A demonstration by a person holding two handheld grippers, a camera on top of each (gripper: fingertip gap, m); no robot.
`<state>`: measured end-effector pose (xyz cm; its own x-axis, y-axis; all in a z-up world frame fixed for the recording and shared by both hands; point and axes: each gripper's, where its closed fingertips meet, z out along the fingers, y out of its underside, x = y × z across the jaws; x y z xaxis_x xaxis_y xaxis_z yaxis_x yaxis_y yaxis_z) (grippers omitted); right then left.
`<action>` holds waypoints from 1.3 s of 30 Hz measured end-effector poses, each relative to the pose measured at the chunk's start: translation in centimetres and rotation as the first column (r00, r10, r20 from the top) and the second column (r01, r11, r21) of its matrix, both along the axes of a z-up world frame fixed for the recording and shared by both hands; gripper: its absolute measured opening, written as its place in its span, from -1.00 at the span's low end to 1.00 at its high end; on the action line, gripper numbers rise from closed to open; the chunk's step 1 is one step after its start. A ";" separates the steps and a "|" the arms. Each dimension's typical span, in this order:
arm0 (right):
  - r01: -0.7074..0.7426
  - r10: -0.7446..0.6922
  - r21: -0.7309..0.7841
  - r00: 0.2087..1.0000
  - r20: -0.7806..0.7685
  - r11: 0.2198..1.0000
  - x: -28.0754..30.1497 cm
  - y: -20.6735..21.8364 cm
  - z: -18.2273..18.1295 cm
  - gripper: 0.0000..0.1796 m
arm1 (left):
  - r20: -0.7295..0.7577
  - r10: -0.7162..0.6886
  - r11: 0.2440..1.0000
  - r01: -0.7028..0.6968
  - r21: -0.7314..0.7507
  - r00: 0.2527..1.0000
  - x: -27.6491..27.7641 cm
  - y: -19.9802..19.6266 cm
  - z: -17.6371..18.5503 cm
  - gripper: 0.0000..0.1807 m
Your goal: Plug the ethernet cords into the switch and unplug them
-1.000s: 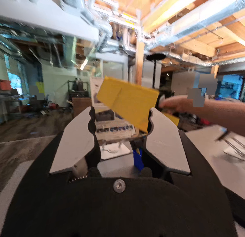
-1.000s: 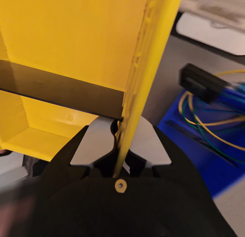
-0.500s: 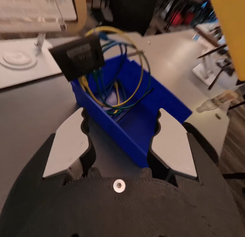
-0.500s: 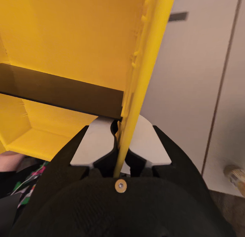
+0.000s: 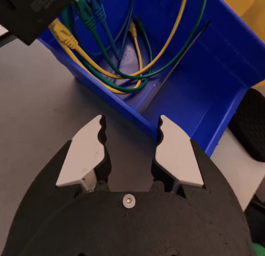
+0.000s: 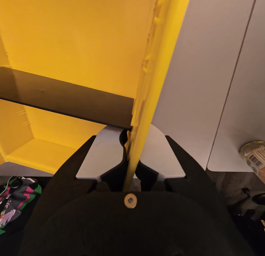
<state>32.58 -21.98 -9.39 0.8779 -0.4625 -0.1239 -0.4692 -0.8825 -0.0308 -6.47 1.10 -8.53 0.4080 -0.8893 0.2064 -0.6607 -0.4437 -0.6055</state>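
Hovering spread and empty, left gripper (image 5: 131, 120) over grey table (image 5: 35, 105), just beside blue bin (image 5: 215, 91); black switch (image 5: 28, 12) on bin's far-left rim, yellow, green and blue ethernet cords (image 5: 129, 75) plugged in, looping inside. Clamped on yellow bin (image 6: 86, 41) wall, right gripper (image 6: 132, 135); black divider (image 6: 64, 97) inside; bottle (image 6: 255, 158) far right.

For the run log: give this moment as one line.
left tool: open, empty, beside blue bin | right tool: shut on yellow bin wall | cords: in blue bin | switch: at bin's corner
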 end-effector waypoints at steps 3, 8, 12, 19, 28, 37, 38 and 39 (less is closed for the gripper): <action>-0.037 0.037 -0.015 0.999 0.006 0.999 -0.8 1.2 -0.4 -0.94 | -0.010 -0.080 0.993 0.079 -0.090 0.997 -0.7 -0.7 0.2 -0.66; -0.102 0.102 -0.018 0.995 0.021 0.995 -2.3 3.3 -0.3 -0.94 | -0.081 -0.035 0.990 0.023 -0.138 0.996 -5.6 2.5 0.5 -0.82; -0.141 0.141 -0.015 0.990 0.004 0.990 -4.0 4.7 -0.7 -0.94 | -0.056 0.083 0.969 -0.094 -0.228 0.995 -10.3 5.9 0.6 -0.87; -0.184 0.184 -0.009 0.983 -0.021 0.983 -6.4 6.5 -2.5 -0.94 | -0.082 0.350 0.920 -0.358 -0.156 0.933 -21.9 12.2 0.8 -0.90; -0.147 0.149 0.055 0.989 -0.023 0.988 -6.9 8.5 -5.1 -0.94 | -0.071 0.656 0.734 -0.658 -0.172 0.751 -36.6 14.1 1.1 -0.93; -0.234 0.235 0.051 0.972 -0.009 0.971 -7.3 9.5 -5.0 -0.94 | -0.045 0.669 0.729 -0.666 -0.160 0.742 -40.2 13.7 1.1 -0.89; -0.237 0.238 0.050 0.971 -0.008 0.970 -7.2 9.5 -5.0 -0.94 | -0.048 0.661 0.737 -0.661 -0.142 0.748 -40.3 13.8 1.1 -0.89; -0.238 0.239 0.046 0.971 -0.008 0.970 -7.1 9.5 -5.0 -0.94 | -0.048 0.656 0.743 -0.656 -0.130 0.753 -40.3 13.9 1.1 -0.89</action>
